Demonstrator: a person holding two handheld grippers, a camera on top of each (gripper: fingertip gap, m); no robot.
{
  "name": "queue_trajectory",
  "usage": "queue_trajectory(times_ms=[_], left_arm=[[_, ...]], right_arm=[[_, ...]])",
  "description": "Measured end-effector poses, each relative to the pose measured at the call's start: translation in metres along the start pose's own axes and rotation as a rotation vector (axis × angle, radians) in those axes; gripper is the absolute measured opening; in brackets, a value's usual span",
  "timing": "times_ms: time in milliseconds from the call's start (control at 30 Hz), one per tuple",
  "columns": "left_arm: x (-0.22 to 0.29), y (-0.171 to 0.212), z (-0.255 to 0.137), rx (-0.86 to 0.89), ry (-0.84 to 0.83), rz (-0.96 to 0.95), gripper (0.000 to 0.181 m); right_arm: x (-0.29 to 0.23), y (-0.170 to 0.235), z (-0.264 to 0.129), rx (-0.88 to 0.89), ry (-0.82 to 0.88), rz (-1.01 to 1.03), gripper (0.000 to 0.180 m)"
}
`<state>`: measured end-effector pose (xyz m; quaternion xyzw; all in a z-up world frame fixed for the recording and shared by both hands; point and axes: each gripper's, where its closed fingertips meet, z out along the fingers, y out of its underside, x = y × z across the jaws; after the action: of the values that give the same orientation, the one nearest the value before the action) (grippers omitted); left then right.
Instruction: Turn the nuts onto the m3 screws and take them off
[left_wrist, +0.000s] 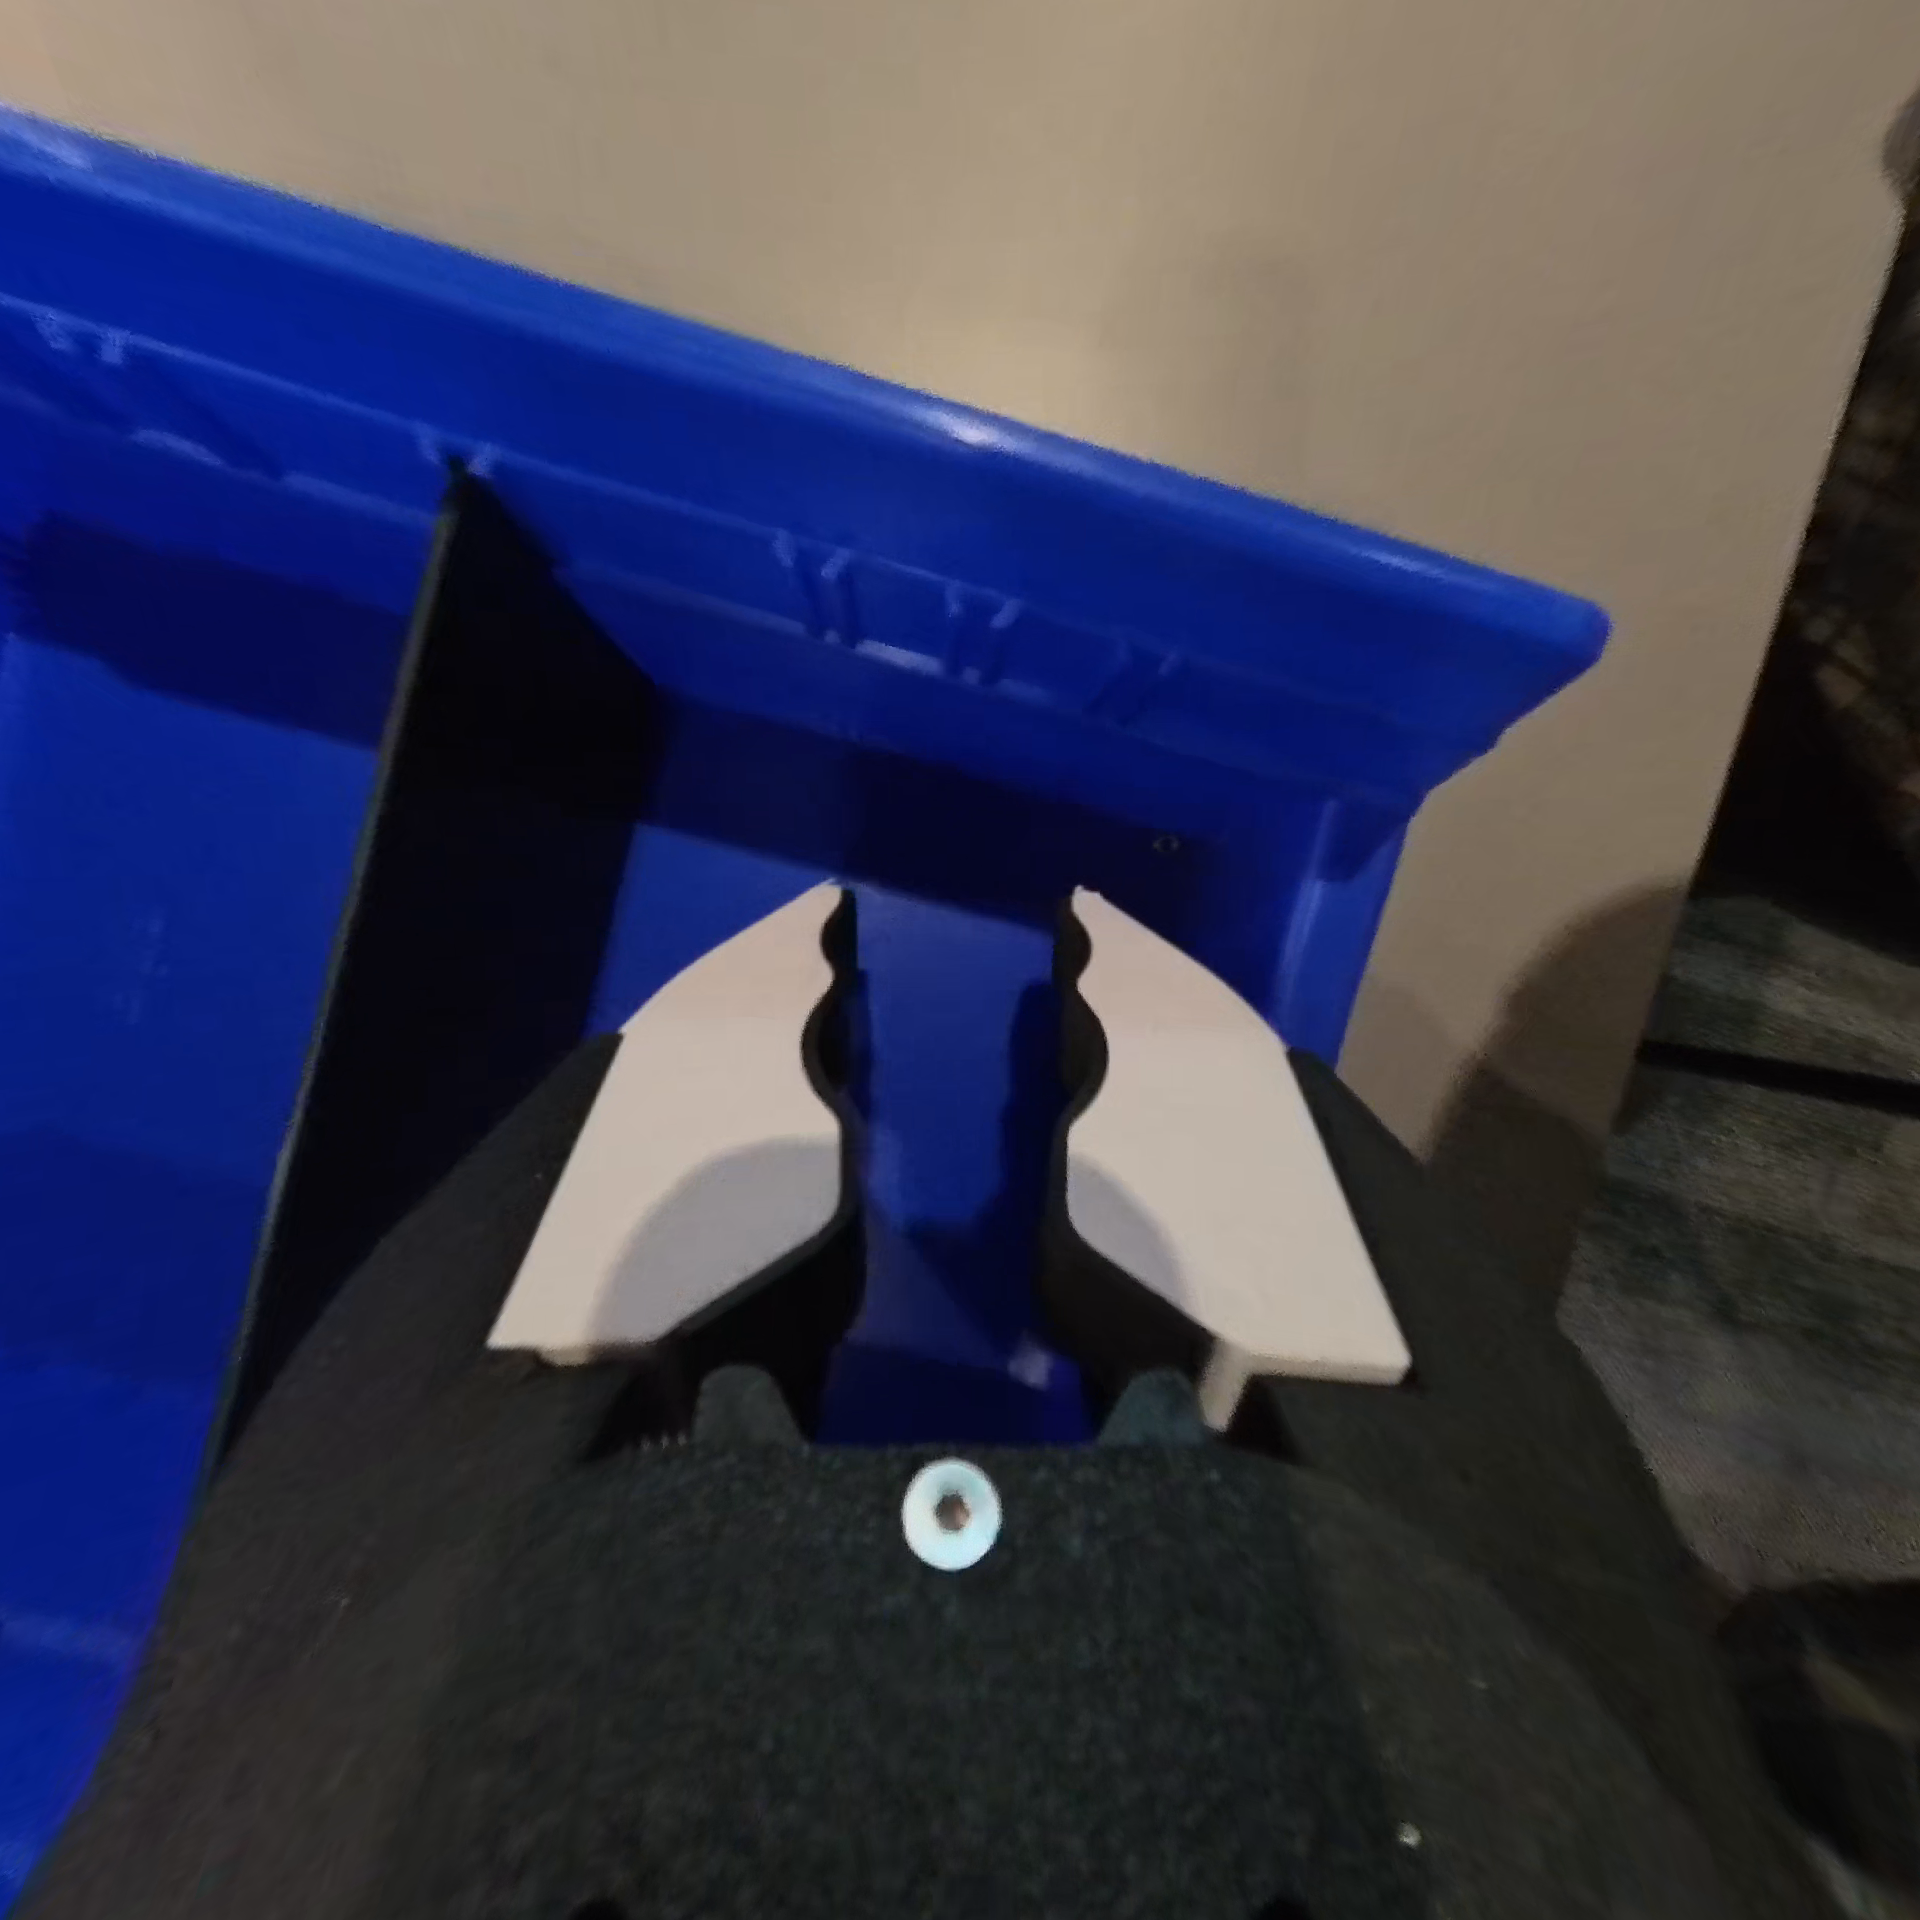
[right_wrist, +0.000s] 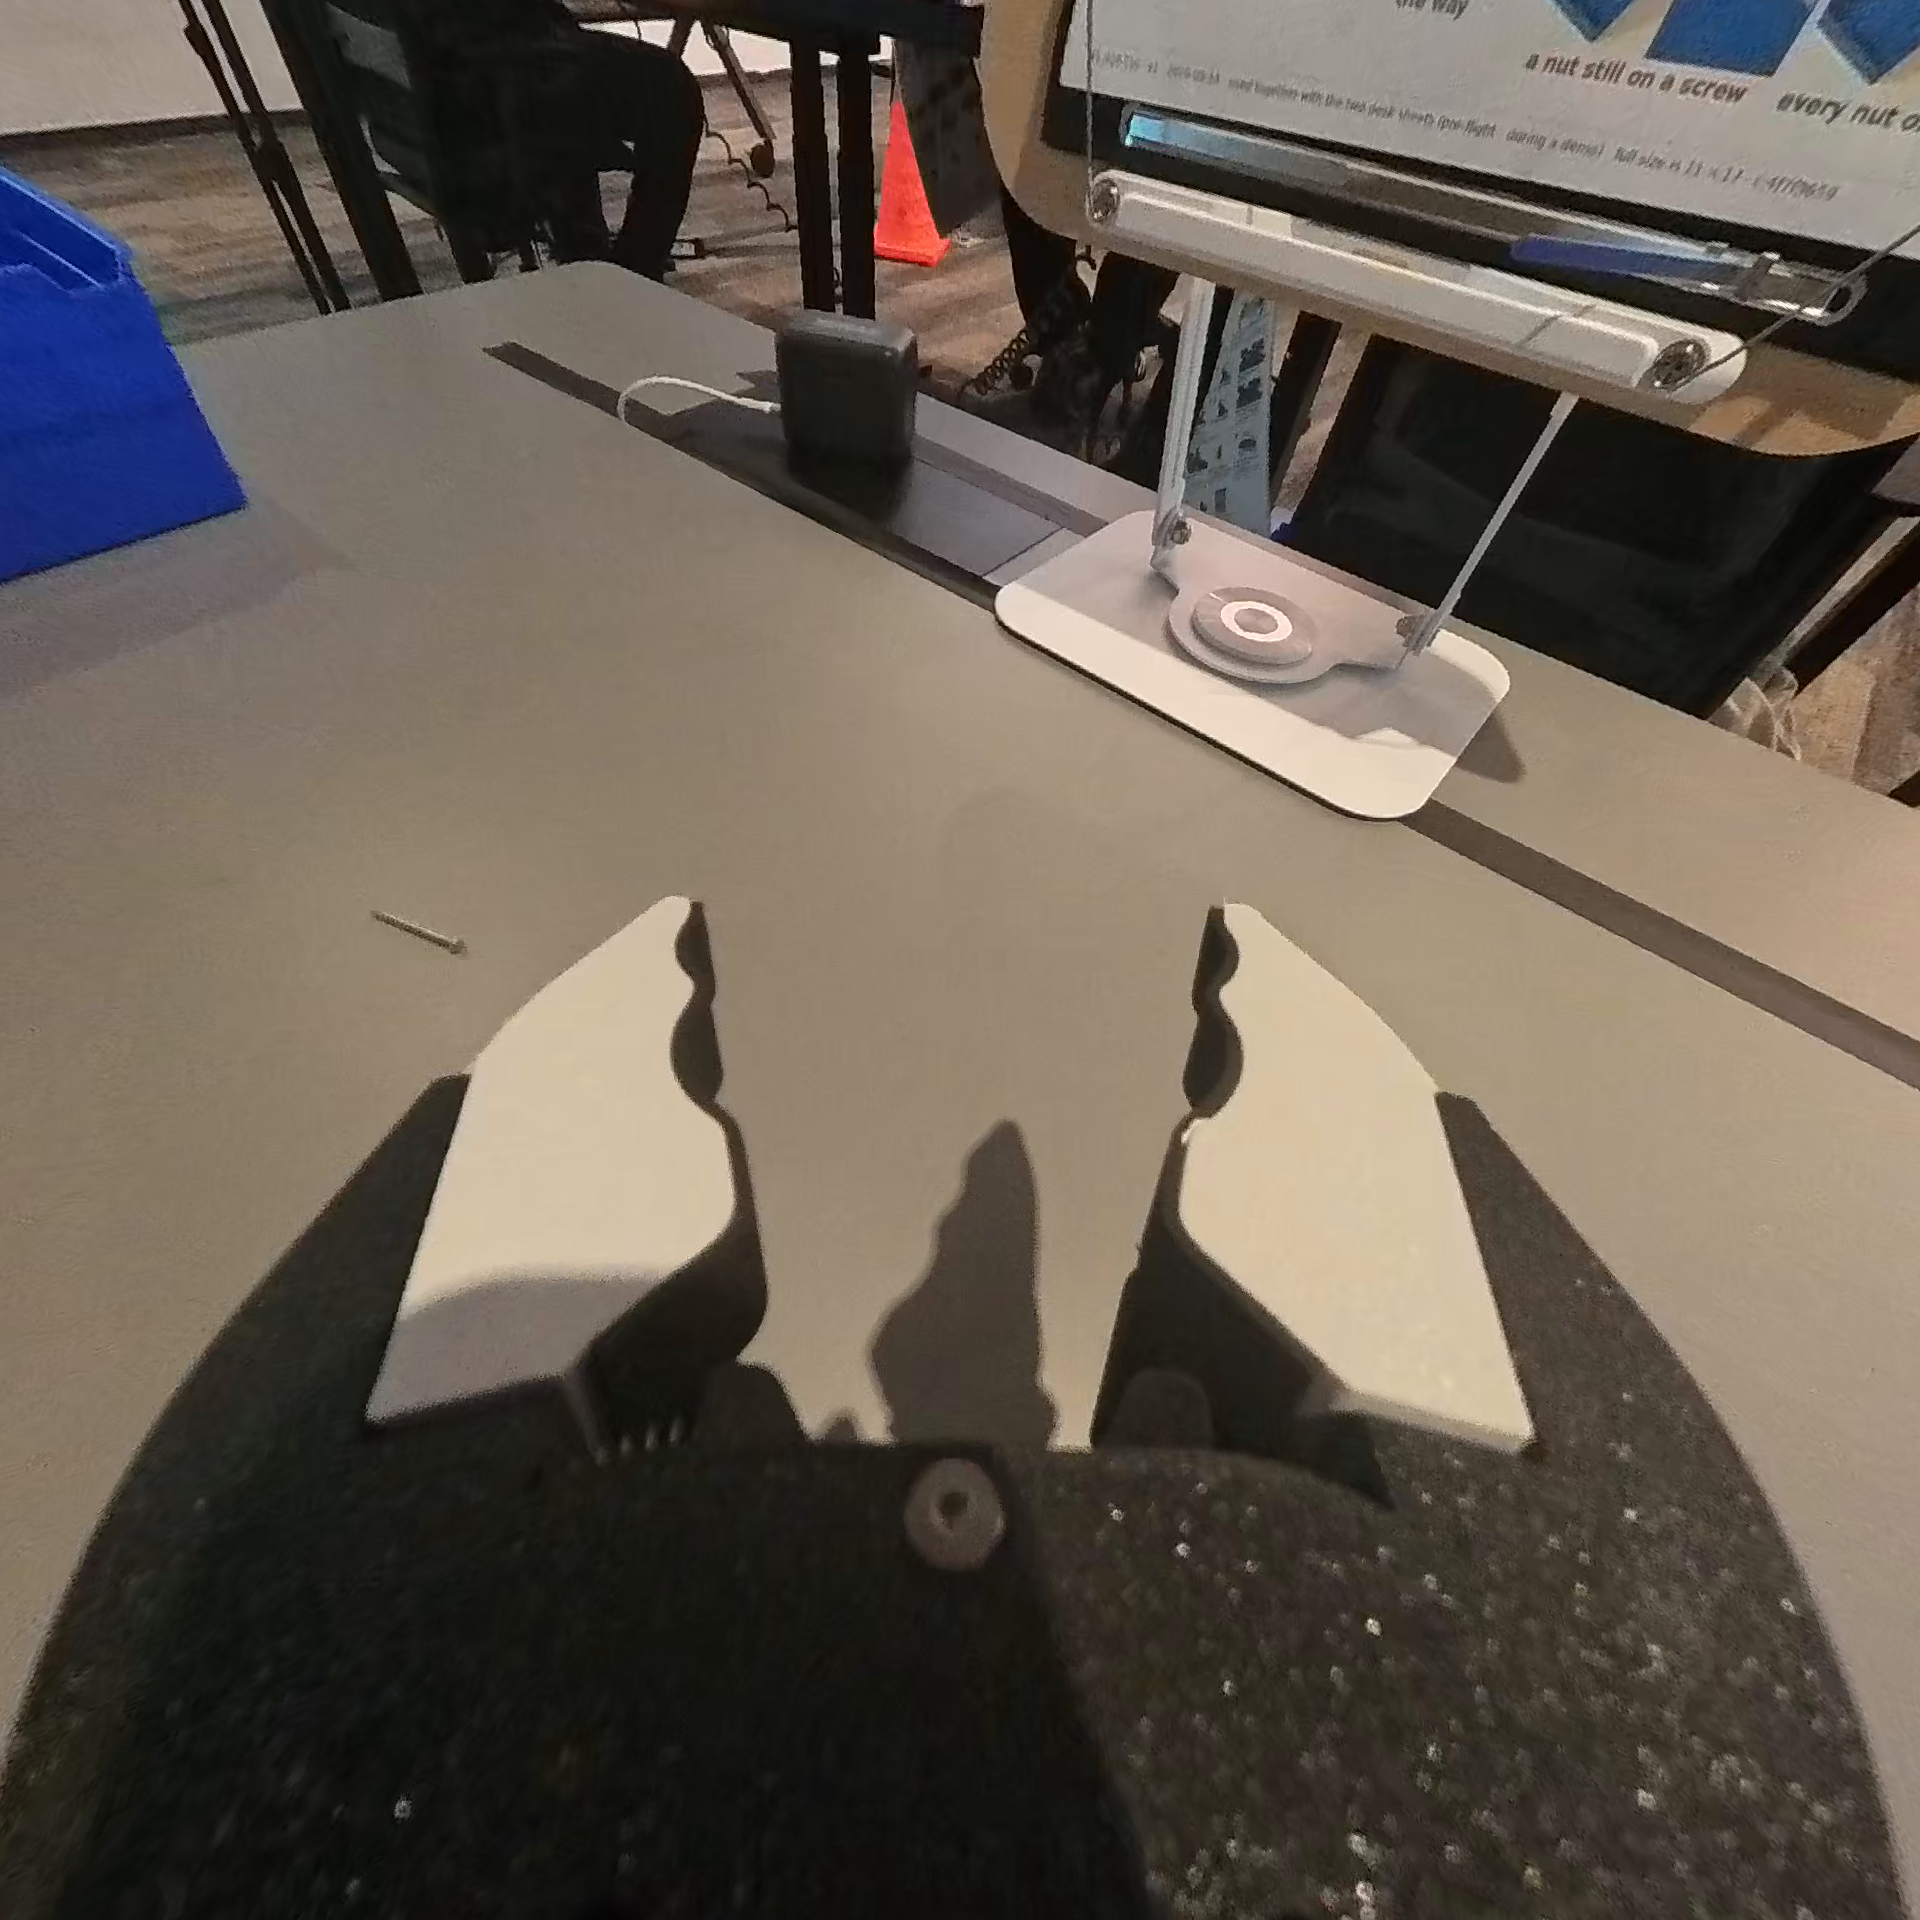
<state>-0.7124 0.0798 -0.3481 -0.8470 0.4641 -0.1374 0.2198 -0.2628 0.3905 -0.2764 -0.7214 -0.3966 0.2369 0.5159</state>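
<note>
The left gripper (left_wrist: 954, 914) is seen held inside the near corner of a blue plastic storage bin (left_wrist: 1039, 540), its pale fingers (left_wrist: 717, 1060) parted with a narrow gap between them and nothing caught there; only the blue bin wall shows through the gap. A dark flat divider panel (left_wrist: 416, 883) is seen standing upright in the bin to the left of the gripper, and a tan wall surface (left_wrist: 935, 208) is visible beyond the rim. This view is blurred, and no nuts or screws can be made out in it. The right gripper (right_wrist: 956, 914) is held low over a grey flat bench (right_wrist: 623, 675), its pale fingers (right_wrist: 582, 1143) spread wide and empty, with their shadow cast on the bench between them. A single thin metal screw (right_wrist: 419, 931) is seen lying flat on the bench, just to the left of the left fingertip and apart from it; whether a nut sits on it cannot be told. The blue bin (right_wrist: 94, 416) is seen at the far left edge of the bench. Farther back, a small dark charger block (right_wrist: 844, 384) with a white cable (right_wrist: 675, 395) is placed on a dark strip, and a white stand base (right_wrist: 1257, 665) carries a printed sheet (right_wrist: 1507, 104). An orange cone (right_wrist: 909, 197) stands on the floor beyond.
</note>
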Motion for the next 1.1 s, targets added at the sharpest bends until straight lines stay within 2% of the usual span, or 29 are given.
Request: queue_trajectory(times_ms=[300,633,1100], left_arm=[[0.019,0.006,0.016,-0.122,0.119,0.043,0.034],[0.035,0.002,0.016,-0.18,0.288,0.043,0.026],[0.034,0.004,0.028,-0.224,0.308,0.114,0.021]], right_arm=[[-0.001,-0.002,0.003,-0.007,-0.003,-0.012,0.088],[0.0,-0.003,-0.003,0.0,0.006,-0.009,0.089],[0.002,-0.01,-0.01,0.012,0.019,-0.02,0.089]])
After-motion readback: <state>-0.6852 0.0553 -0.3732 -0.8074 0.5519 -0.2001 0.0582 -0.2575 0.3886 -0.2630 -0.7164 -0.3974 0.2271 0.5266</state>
